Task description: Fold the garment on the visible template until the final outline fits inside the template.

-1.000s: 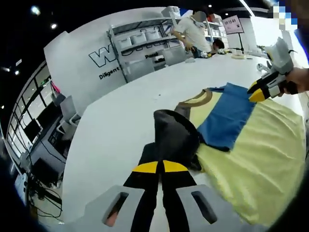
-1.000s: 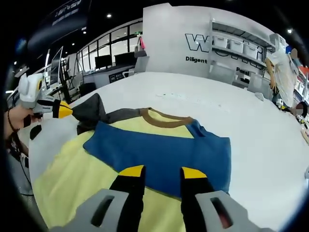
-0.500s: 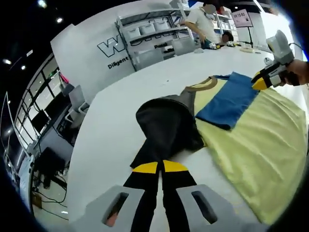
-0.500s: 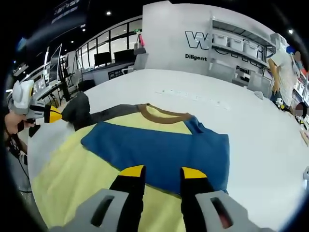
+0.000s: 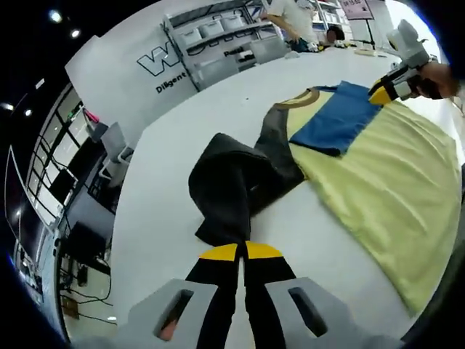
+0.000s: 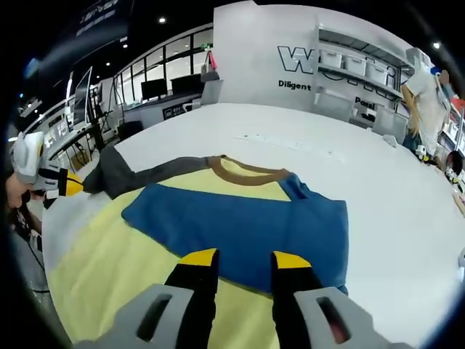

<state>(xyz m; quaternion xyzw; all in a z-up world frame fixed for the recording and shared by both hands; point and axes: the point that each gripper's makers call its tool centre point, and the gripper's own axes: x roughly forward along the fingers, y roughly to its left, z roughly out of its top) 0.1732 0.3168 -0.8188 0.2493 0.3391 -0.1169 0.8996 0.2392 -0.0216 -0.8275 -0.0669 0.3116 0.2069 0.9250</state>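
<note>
A yellow T-shirt [image 5: 378, 167] with a brown collar [image 5: 298, 100] lies flat on the white table [image 5: 182, 131]. Its blue sleeve [image 5: 334, 120] is folded in over the body. The dark grey sleeve [image 5: 232, 182] is drawn out sideways, bunched and lifted, and my left gripper [image 5: 241, 251] is shut on its end. My right gripper [image 6: 243, 258] stands open just above the near edge of the blue sleeve [image 6: 240, 222], with nothing between its fingers. The right gripper view has the left gripper [image 6: 62, 183] at the far left, holding the stretched grey sleeve [image 6: 138, 174]. The right gripper [image 5: 389, 91] is at the blue sleeve's corner.
Grey shelves with bins [image 6: 363, 76] stand against a white lettered wall beyond the table. A person [image 6: 429, 102] stands at the far right. Desks with monitors [image 6: 156, 91] lie past the table's left edge. Bare table top [image 6: 392, 189] stretches to the right of the shirt.
My left gripper has pulled the grey sleeve outward, away from the shirt's body, so it lies longer and flatter. The right gripper has stayed over the blue sleeve.
</note>
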